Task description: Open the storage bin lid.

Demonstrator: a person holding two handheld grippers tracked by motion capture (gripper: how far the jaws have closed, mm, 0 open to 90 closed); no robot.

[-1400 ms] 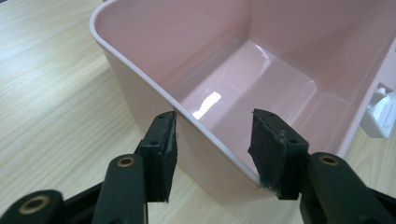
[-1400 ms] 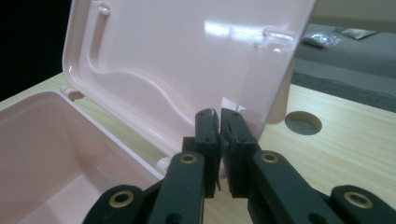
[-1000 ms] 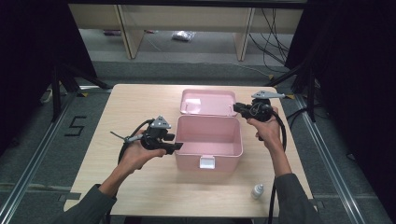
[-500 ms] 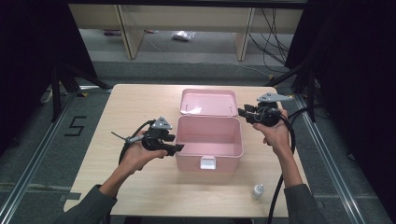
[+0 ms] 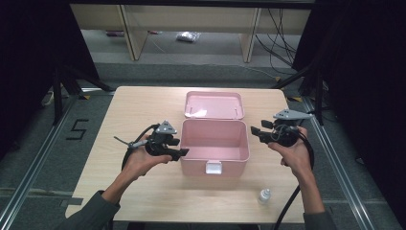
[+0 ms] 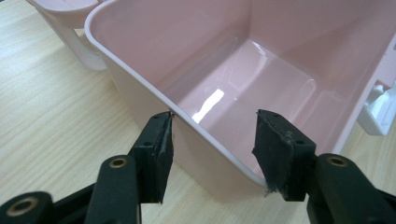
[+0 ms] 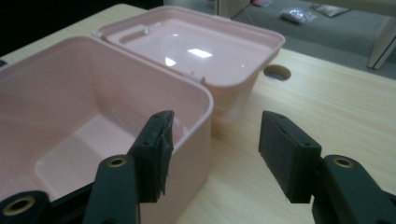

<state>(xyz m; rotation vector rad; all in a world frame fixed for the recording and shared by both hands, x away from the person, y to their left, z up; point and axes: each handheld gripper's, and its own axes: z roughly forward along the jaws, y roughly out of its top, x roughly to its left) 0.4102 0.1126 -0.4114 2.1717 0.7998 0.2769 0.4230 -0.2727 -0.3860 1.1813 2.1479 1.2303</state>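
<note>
At the middle of the worktop (image 5: 119, 191) sits a pink box (image 5: 214, 142), its lid (image 5: 214, 105) thrown back toward the far edge and its inside bare. A person flanks it with two grippers: the left gripper (image 5: 181, 153) is just beside the box's left wall, jaws wide and straddling that rim in the left gripper view, one pad outside and one over the hollow — nothing gripped. The right gripper (image 5: 254, 131) is near the right wall, jaws likewise wide and holding nothing. A small bottle (image 5: 264, 195) stands alone near the front edge, toward the right corner. The step in hand looks like steadying the box with the left — best done by closing squarely on the rim, pads flat to the wall, so the light box neither tips nor slides. The right is then free, likely for the bottle.
</note>
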